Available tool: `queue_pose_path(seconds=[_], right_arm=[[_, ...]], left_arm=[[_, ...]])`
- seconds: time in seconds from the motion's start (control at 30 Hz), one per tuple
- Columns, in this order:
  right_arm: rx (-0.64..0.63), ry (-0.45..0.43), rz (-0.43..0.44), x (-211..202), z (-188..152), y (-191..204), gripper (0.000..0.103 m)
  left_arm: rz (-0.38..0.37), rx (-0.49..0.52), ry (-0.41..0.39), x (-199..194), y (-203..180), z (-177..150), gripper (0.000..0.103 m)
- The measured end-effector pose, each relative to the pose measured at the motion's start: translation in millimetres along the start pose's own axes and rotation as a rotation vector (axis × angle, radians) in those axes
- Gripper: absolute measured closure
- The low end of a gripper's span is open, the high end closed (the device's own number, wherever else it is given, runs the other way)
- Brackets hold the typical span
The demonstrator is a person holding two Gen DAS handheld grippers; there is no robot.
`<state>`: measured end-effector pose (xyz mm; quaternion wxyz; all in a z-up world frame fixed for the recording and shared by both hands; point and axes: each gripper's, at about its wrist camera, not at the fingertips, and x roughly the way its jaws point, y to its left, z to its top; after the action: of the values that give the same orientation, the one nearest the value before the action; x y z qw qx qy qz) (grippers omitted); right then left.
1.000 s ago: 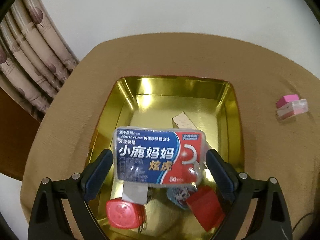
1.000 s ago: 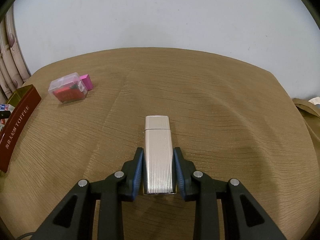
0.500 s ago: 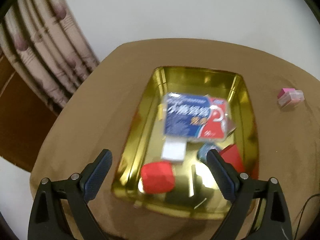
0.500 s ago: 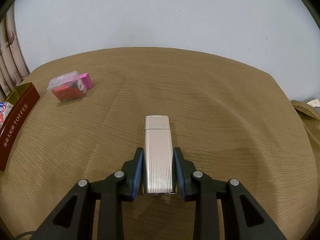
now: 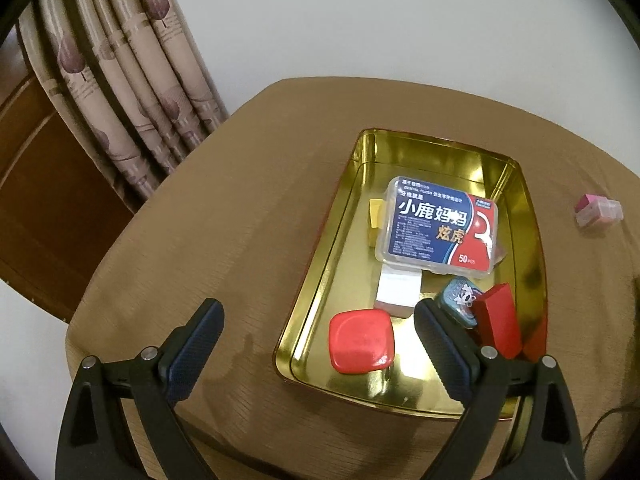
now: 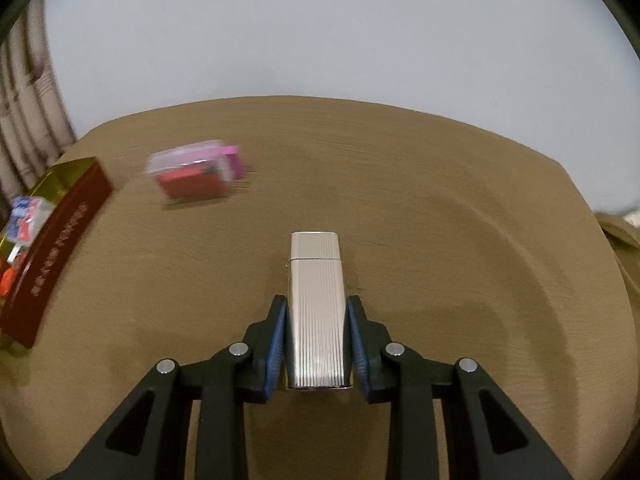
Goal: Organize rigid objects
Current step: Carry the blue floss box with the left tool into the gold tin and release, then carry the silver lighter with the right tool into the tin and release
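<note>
A gold tin tray (image 5: 320, 264) lies on the brown table and holds the blue dental floss box (image 5: 438, 226), a red square box (image 5: 361, 340), a small blue tin (image 5: 460, 299), a red block (image 5: 500, 326) and a white card. My left gripper (image 5: 318, 328) hangs open and empty over the tray's near left corner. My right gripper (image 6: 317, 320) is shut on a ribbed silver lighter (image 6: 316, 300), held above the table. In the right wrist view the tray (image 6: 60, 220) shows its dark red side at the far left.
A clear plastic box with red contents (image 6: 190, 176) and a pink block (image 6: 235, 160) lie on the table between the tray and the lighter; they also show as the clear box (image 5: 600, 212) far right. Curtains (image 5: 120, 80) hang behind the table's left corner.
My left gripper let go of the floss box, which now lies in the tray, and drew back to the left. My right gripper carried the lighter left, toward the tray.
</note>
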<state>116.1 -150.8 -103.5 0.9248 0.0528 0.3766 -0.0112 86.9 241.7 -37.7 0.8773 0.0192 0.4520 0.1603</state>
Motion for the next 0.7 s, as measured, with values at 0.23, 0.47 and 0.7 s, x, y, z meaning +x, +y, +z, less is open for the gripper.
queue_pose_path(seconds=[0.23, 0.47, 0.7], right_arm=[[-0.097, -0.018, 0.124, -9.9, 15.5, 67.4, 0.074], [-0.189, -0.054, 0.248, -26.6, 30.8, 136.2, 0.074], [-0.26, -0.067, 0.33, -31.2, 42.5, 197.0, 0.074]], left_arm=[[0.004, -0.049, 0.012, 4.7, 11.0, 0.9, 0.008], [0.019, -0.096, 0.026, 10.6, 22.9, 4.7, 0.008], [0.047, -0.147, 0.034, 15.0, 38.4, 7.7, 0.008]])
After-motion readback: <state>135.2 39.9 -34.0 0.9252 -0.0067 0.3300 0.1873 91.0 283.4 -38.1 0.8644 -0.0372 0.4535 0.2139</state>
